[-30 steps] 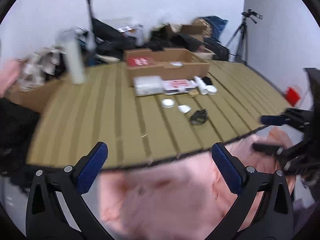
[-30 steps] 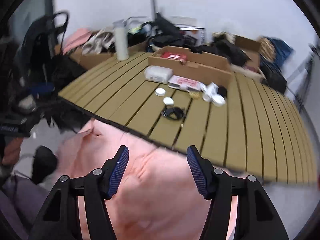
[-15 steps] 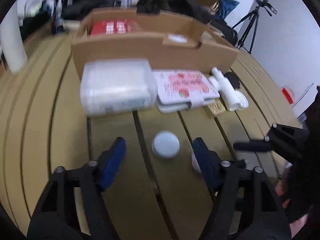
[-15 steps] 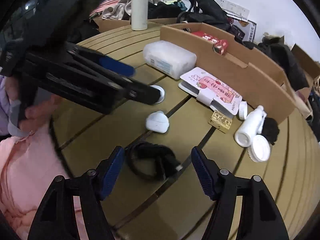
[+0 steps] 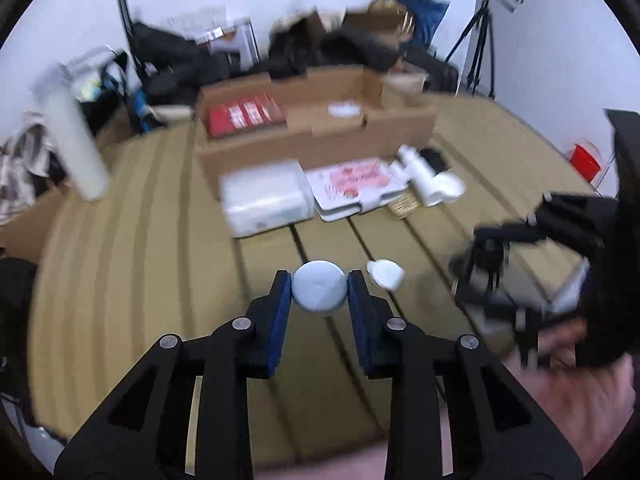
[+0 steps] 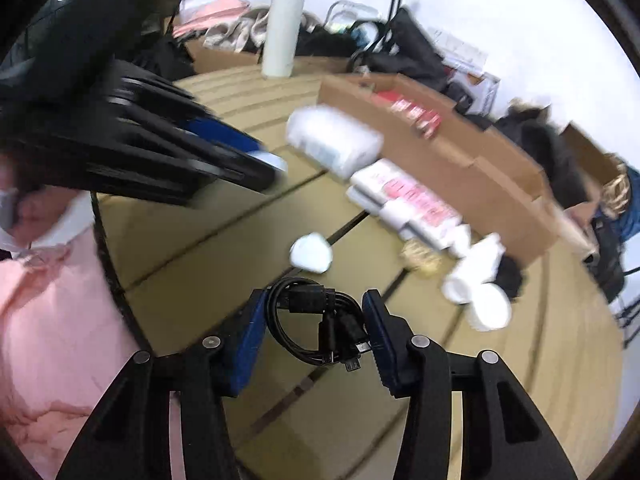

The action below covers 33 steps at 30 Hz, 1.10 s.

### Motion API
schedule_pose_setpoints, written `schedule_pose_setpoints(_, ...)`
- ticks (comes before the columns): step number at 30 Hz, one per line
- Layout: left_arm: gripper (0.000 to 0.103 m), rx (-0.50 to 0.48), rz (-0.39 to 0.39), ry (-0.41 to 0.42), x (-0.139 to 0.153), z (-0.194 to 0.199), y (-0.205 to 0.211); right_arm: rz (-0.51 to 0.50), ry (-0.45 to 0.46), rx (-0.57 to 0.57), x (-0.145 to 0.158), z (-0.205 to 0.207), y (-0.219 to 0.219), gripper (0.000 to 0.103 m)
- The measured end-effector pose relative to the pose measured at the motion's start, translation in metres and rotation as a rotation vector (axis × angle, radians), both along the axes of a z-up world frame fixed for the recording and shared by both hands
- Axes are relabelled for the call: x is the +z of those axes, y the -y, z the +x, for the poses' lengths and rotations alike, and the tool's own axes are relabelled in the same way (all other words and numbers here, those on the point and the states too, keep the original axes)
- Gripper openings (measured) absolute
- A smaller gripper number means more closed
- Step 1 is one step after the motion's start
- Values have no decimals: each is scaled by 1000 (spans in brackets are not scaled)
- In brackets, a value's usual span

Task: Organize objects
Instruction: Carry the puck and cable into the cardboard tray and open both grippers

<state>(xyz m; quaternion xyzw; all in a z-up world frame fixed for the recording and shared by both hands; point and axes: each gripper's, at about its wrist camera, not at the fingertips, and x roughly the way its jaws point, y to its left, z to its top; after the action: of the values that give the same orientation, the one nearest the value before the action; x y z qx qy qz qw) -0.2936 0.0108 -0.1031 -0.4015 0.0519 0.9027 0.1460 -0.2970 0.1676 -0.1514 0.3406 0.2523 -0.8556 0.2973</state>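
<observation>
From the left wrist, the left gripper [image 5: 319, 291] has just been closing, and its blue pads now press on both sides of a round white lid [image 5: 319, 291] low over the slatted table [image 5: 152, 240]. A small white case [image 5: 386, 273] lies just beside it to the right. Farther back sit a clear plastic box [image 5: 266, 198] and a pink-printed box [image 5: 356, 184] in front of a cardboard box [image 5: 316, 136].

From the right wrist, the right gripper [image 6: 316, 322] has also been closing; a coiled black cable [image 6: 316, 322] sits between its pads, touching both. The white case [image 6: 311, 258] lies just beyond, and a white bottle [image 6: 476, 268] farther right.
</observation>
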Motion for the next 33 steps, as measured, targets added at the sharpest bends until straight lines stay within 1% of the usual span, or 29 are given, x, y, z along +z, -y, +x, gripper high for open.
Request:
schedule_pose_setpoints(1,25,12,18,-9,18,22,9,-10,-25,-15,13,8,-4,52)
schedule_pose_setpoints(3,25,47,57,-7,43,61,24,-29,-68,-76,46,33,-16,52)
schedule_pose_setpoints(5,25,78,70,-19,58,89,34,-81,-56,-157,75,60,-32,52)
schedule_pose_setpoints(7,25,82,67,-33,72,110,40,-147,-33,-214,93,86,-48,52)
schedule_pose_setpoints(9,25,77,72,-39,87,119,44,-194,-13,-243,106,108,-59,52)
schedule_pose_setpoints(11,25,72,102,-40,102,117,47,-208,-16,-266,118,122,-64,52)
schedule_pose_setpoints(13,25,56,142,-34,116,109,48,-217,-36,-271,128,125,-65,52)
schedule_pose_setpoints(14,25,47,142,-42,121,102,47,-227,-39,-272,135,123,-65,52)
schedule_pose_setpoints(15,25,41,124,-57,126,92,44,-235,-36,-268,140,117,-64,52)
schedule_pose_setpoints(16,25,37,86,-76,134,73,40,-240,-28,-267,145,108,-63,52)
schedule_pose_setpoints(18,25,34,53,-77,143,39,37,-256,-4,-265,159,77,-62,52)
schedule_pose_setpoints(19,25,34,54,-52,145,7,35,-272,16,-259,166,55,-59,52)
schedule_pose_setpoints(20,25,31,63,-27,145,-16,34,-284,36,-255,172,31,-57,52)
schedule_pose_setpoints(21,25,34,82,4,142,-50,32,-288,53,-263,177,1,-52,52)
schedule_pose_setpoints(22,25,34,98,21,138,-69,32,-286,60,-284,177,-29,-48,52)
schedule_pose_setpoints(23,25,42,129,56,127,-101,31,-286,78,-313,172,-62,-43,52)
schedule_pose_setpoints(24,25,58,147,82,115,-123,31,-295,105,-337,164,-87,-40,52)
schedule_pose_setpoints(25,25,71,172,129,93,-157,30,-312,152,-364,153,-117,-38,52)
schedule_pose_setpoints(27,25,108,203,182,60,-199,30,-355,263,-429,120,-180,-30,52)
schedule_pose_setpoints(28,25,135,212,215,37,-221,31,-368,304,-462,105,-203,-27,52)
schedule_pose_setpoints(30,25,169,177,222,5,-241,31,-390,390,-518,70,-246,-17,52)
schedule_pose_setpoints(31,25,167,163,227,-13,-249,31,-389,412,-533,55,-262,-9,52)
schedule_pose_setpoints(33,26,139,140,250,-30,-255,30,-394,447,-529,31,-279,3,52)
